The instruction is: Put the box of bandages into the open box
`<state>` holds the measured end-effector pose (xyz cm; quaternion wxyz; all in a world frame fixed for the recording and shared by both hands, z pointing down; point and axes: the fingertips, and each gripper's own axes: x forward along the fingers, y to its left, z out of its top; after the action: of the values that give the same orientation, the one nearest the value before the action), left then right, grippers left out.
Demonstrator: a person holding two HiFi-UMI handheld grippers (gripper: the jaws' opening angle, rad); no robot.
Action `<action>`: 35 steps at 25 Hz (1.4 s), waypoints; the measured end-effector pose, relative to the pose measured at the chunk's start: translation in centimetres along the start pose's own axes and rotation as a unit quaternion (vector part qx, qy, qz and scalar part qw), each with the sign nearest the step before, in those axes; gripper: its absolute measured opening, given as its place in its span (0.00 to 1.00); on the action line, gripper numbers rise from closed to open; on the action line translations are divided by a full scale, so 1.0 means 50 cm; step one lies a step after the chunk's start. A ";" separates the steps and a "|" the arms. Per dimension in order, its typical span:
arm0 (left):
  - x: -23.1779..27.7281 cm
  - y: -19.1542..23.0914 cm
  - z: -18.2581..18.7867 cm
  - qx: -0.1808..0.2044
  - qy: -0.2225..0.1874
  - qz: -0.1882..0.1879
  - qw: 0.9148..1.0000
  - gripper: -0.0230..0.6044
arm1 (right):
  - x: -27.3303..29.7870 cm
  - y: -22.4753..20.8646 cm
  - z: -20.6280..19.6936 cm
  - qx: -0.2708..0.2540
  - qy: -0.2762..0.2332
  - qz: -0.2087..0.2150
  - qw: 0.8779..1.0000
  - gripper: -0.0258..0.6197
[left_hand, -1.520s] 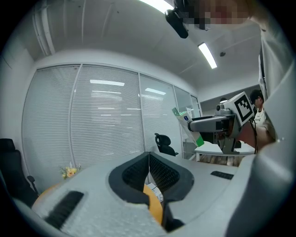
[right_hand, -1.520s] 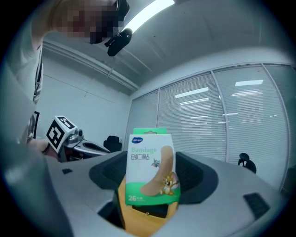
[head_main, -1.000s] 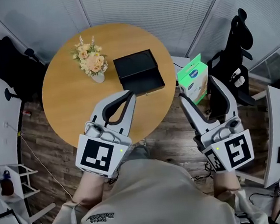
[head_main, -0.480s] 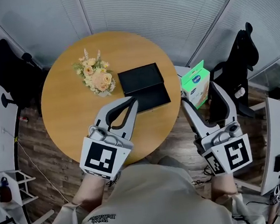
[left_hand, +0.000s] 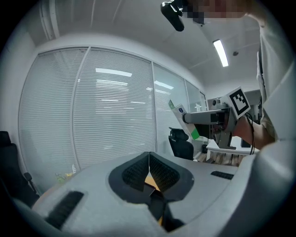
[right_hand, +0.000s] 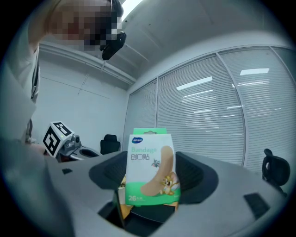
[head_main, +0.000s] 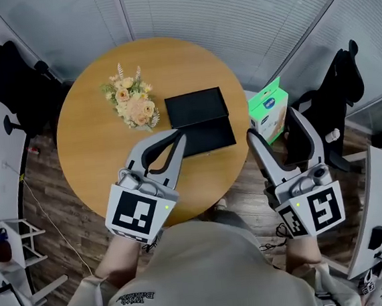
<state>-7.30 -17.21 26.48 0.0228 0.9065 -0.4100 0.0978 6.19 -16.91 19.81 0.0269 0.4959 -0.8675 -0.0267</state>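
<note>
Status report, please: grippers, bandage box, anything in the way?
Right gripper shut on bandage box, beyond the table edge. Left gripper shut, empty. Open box on table; flowers beside it, not in path.

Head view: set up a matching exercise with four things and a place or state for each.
1 bandage box
2 open box
3 flowers
4 left hand-held gripper

A jaws together, empty
B black, on the round table
C clamped in the right hand-held gripper
D left of the open box

Pairs: 1-C, 2-B, 3-D, 4-A
</note>
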 end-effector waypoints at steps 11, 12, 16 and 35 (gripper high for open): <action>0.049 -0.040 0.011 0.000 0.009 0.028 1.000 0.07 | -0.014 -0.055 -0.013 0.003 0.001 0.035 0.999 0.52; 0.053 -0.046 0.011 0.001 0.010 0.028 1.000 0.07 | -0.017 -0.062 -0.016 0.003 0.002 0.036 0.999 0.52; 0.067 -0.062 0.008 0.004 0.015 0.030 0.999 0.07 | -0.023 -0.086 -0.029 0.003 0.009 0.040 0.999 0.52; 0.106 -0.055 -0.033 0.026 0.043 0.061 0.997 0.07 | 0.053 -0.070 -0.135 -0.082 0.141 0.165 0.973 0.52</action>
<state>-2.09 -19.08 29.23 0.0103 0.8751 -0.4605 0.1485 8.34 -21.09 26.36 0.1936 0.3404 -0.9198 -0.0228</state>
